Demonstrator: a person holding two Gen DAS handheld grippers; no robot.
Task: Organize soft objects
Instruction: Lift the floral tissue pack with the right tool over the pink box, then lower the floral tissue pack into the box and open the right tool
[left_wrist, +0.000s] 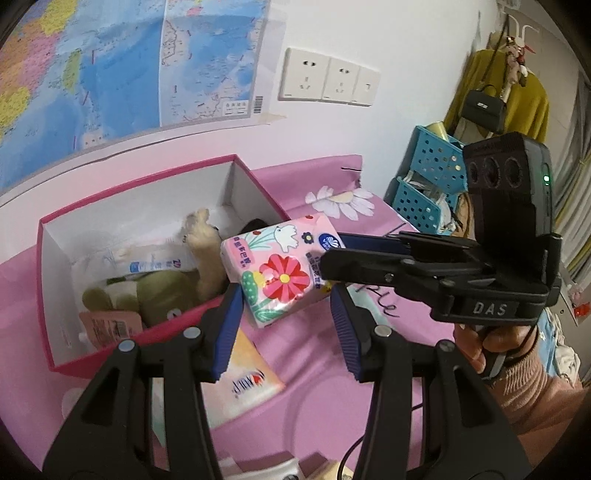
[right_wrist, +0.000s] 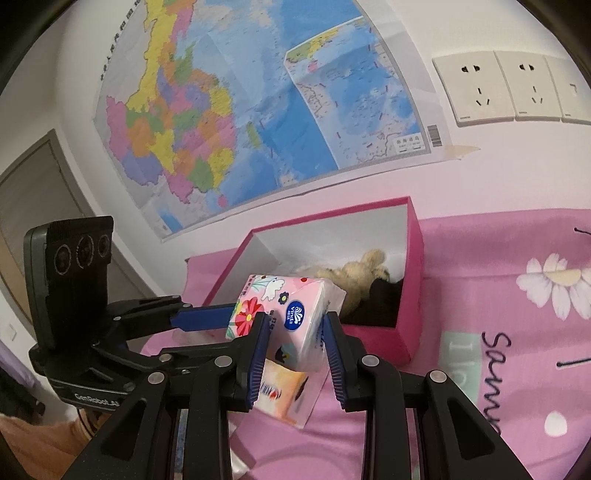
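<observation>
Both grippers grip one flowered tissue pack (left_wrist: 280, 273), held up off the pink sheet (left_wrist: 332, 387) at the near edge of the pink box (left_wrist: 155, 334). The right gripper (right_wrist: 295, 347) has its blue fingers (right_wrist: 258, 354) pinching the pack's end, one on each side. The left gripper (left_wrist: 286, 325) reaches the same pack from the side; in the right wrist view one of its blue fingers lies against the pack's flowered face, the other is hidden behind it. Below the fingers of both grippers a second tissue pack (right_wrist: 284, 395), peach-coloured, lies flat on the sheet. Beyond the fingers the box stands open, holding a cream plush toy (right_wrist: 364, 275), a green plush toy (left_wrist: 162, 291) and further packets (left_wrist: 110, 325). A map (right_wrist: 240, 110) hangs on the wall behind
</observation>
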